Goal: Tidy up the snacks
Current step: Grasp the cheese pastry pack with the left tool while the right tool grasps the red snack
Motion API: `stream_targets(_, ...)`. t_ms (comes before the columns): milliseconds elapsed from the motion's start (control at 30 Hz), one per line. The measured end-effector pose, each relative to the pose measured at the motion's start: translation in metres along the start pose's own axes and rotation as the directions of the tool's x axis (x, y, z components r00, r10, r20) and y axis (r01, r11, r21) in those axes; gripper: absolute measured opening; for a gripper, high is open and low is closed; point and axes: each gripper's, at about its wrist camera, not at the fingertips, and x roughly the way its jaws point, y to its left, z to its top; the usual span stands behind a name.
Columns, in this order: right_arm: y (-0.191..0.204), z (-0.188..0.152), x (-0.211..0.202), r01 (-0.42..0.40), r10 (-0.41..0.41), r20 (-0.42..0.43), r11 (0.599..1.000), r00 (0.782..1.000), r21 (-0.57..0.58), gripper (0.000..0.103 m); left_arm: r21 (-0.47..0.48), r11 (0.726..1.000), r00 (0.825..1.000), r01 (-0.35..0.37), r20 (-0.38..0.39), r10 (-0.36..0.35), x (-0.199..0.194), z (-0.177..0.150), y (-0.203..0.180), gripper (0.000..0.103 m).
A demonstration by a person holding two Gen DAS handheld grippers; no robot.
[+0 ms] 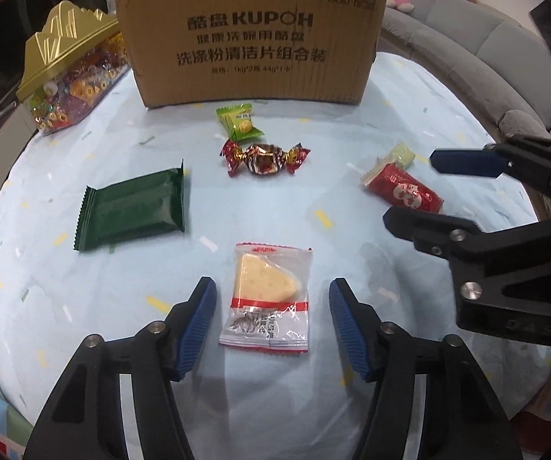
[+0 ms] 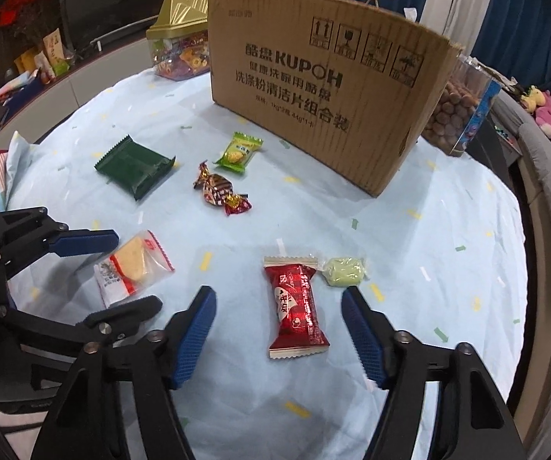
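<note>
Six wrapped snacks on the table (image 1: 409, 88), one cardboard box (image 1: 252, 34) at its far edge.
Left gripper (image 1: 271, 322) spread wide around one cheese packet (image 1: 267, 299); right gripper (image 2: 279, 329) wide around one red packet (image 2: 296, 306). One each: green packet (image 1: 133, 209), twist candy (image 1: 265, 158), lime packet (image 1: 240, 122), pale-green sweet (image 2: 342, 271), probably touching the red packet.

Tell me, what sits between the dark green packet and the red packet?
The twisted candy lies roughly between the dark green packet and the red packet, a little farther back. The left wrist view shows it best.
</note>
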Motion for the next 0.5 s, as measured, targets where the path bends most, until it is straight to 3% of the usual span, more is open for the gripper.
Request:
stream_targets(133, 0.000, -0.002, 0.009, -0.026, 0.026, -0.026, 0.999, 0.999, 0.018, 0.059, -0.003, 1.000, 1.000, 0.001, 0.006, -0.001, 0.000, 0.001, 0.002, 0.051)
stream_targets(200, -0.001, -0.004, 0.014, -0.028, 0.030, -0.049, 0.999, 0.998, 0.028, 0.054, 0.000, 1.000, 1.000, -0.003, 0.013, 0.003, 0.000, 0.002, 0.002, 0.039)
stream_targets(267, -0.002, -0.006, 0.016, -0.034, 0.037, -0.058, 0.998, 0.998, 0.045, 0.049, 0.012, 1.000, 1.000, -0.005, 0.018, 0.005, 0.000, 0.002, 0.001, 0.037)
stream_targets(367, -0.005, -0.005, 0.016, -0.043, 0.047, -0.058, 0.997, 0.997, 0.069, 0.031, 0.020, 1.000, 1.000, 0.001, 0.020, -0.002, -0.001, 0.003, 0.000, 0.034)
stream_targets(500, -0.002, -0.004, 0.016, -0.049, 0.053, -0.061, 0.996, 0.997, 0.071, 0.027, 0.017, 1.000, 1.000, 0.010, 0.021, -0.010, -0.001, 0.003, 0.001, 0.033)
